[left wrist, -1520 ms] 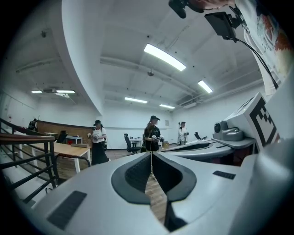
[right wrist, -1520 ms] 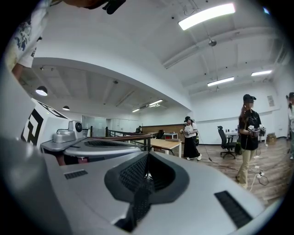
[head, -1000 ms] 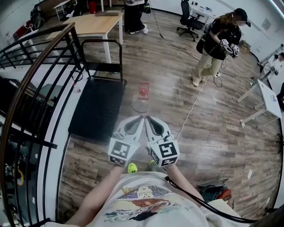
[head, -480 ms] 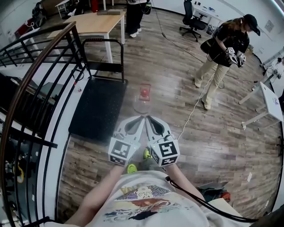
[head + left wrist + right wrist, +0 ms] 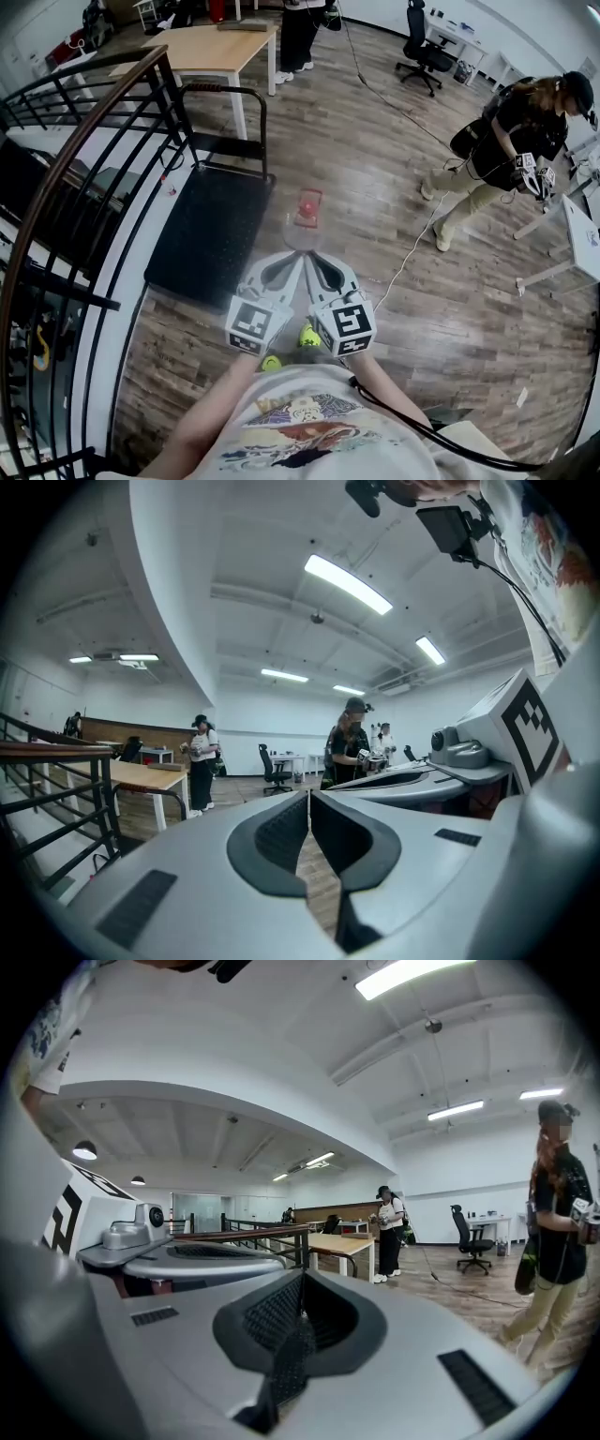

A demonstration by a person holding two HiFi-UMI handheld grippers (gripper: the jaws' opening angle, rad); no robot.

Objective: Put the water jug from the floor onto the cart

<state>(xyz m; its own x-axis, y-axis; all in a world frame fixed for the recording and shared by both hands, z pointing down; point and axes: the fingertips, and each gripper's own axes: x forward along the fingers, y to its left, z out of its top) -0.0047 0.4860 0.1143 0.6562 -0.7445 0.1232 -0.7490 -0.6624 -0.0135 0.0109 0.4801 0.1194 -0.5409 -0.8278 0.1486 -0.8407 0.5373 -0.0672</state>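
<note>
The clear water jug [image 5: 304, 223] with a red cap stands on the wooden floor, just right of the black flat cart [image 5: 202, 230]. The cart's handle [image 5: 225, 94] rises at its far end. My left gripper [image 5: 299, 253] and right gripper [image 5: 312, 253] are side by side, pointing at the jug from a little short of it. Both are shut with nothing between the jaws. The left gripper view shows closed pads [image 5: 281, 832] and the right gripper [image 5: 469, 752] beside them. In the right gripper view the pads [image 5: 281, 1321] are closed too. The jug is hidden in both gripper views.
A black stair railing [image 5: 84, 169] runs along the left, close to the cart. A wooden table [image 5: 211, 47] stands beyond the cart. A person [image 5: 511, 150] walks at the right. A white cable [image 5: 408, 234] lies on the floor right of the jug.
I have stepped forward, and both grippers have come a little closer to the jug, still shut. The person at the right has walked further right.
</note>
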